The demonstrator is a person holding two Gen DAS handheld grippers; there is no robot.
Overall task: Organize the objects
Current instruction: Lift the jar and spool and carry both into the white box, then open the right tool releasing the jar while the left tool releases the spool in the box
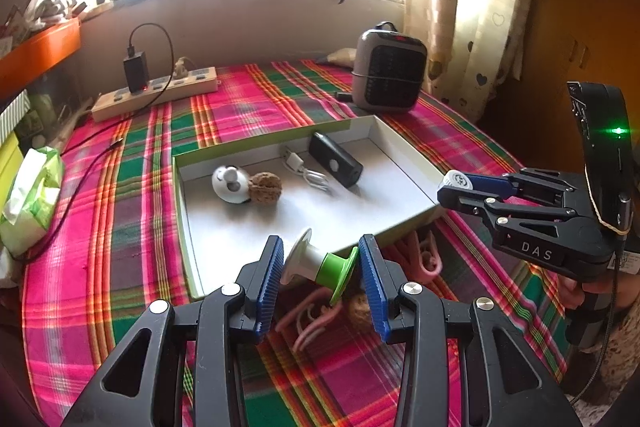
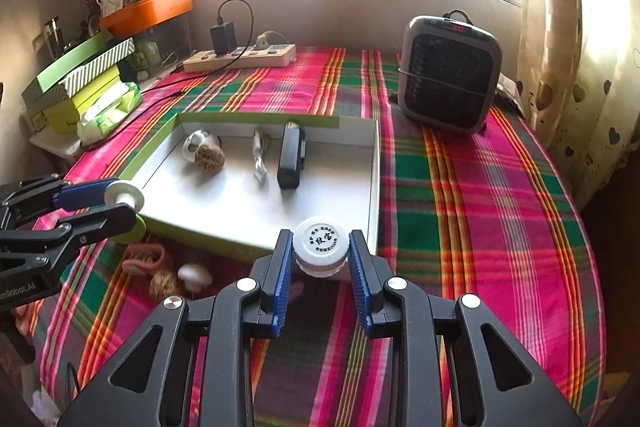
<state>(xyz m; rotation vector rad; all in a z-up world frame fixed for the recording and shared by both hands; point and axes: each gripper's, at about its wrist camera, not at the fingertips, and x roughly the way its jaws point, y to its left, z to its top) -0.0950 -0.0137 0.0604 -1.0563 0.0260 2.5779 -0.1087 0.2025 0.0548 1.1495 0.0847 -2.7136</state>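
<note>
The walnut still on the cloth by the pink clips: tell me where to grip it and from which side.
Take the walnut across its rounded middle, coming from above. The mushroom-shaped white piece sits close on one side and the pink clips lie just behind, so a sideways approach looks crowded.

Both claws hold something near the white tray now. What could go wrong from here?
1. The left claw grips the tilted white-green spool only by its end flanges; it may slip out.
2. The small white-capped jar sits at the right claw tips and could drop before clearing the tray wall.

Woven plaid cloth (image 2: 460, 195) under tongs; matt white cardboard tray (image 2: 376, 163) ahead; glossy plastic jar lid (image 2: 321, 239) between ribbed blue pads (image 2: 283, 267).
</note>
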